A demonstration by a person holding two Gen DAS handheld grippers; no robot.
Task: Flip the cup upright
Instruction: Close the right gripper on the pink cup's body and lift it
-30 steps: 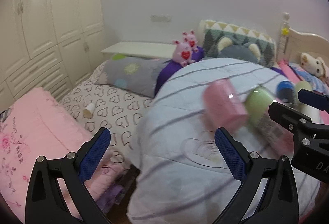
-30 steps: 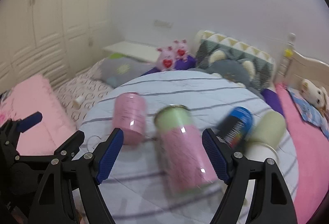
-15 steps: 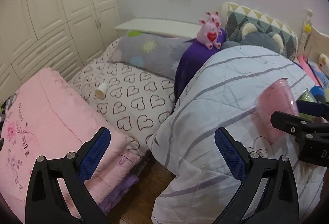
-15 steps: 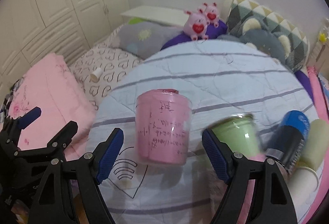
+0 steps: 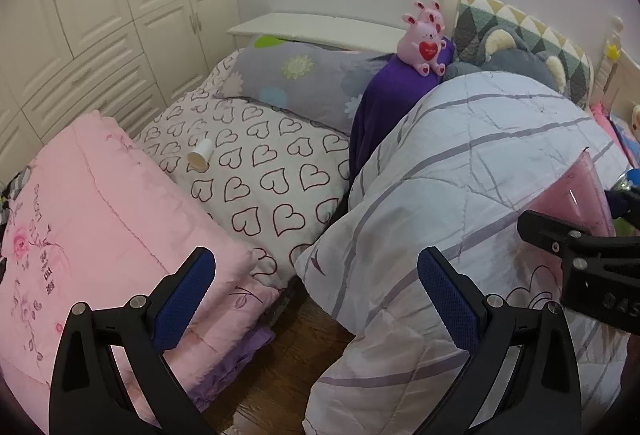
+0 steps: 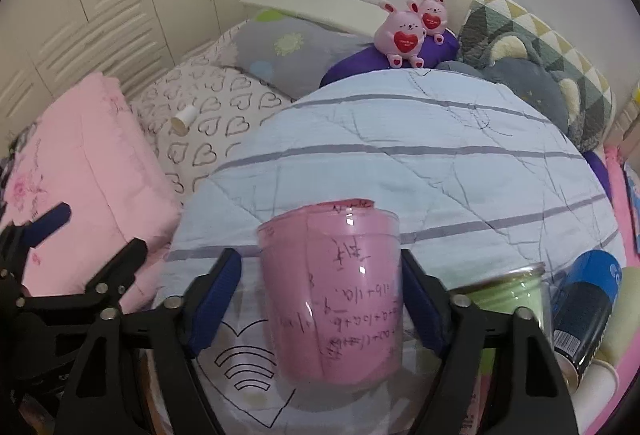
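Pink cup (image 6: 334, 295) stands mouth-up on the striped quilt (image 6: 440, 155), long axis vertical, directly between the right gripper (image 6: 320, 299) fingers. Jaws wide; right pad looks touching the cup wall, left pad has a gap, so no firm hold. Green cup (image 6: 508, 295) sits just right of the pink cup. Left gripper (image 5: 316, 299) hangs open, empty, well left of the pink cup.
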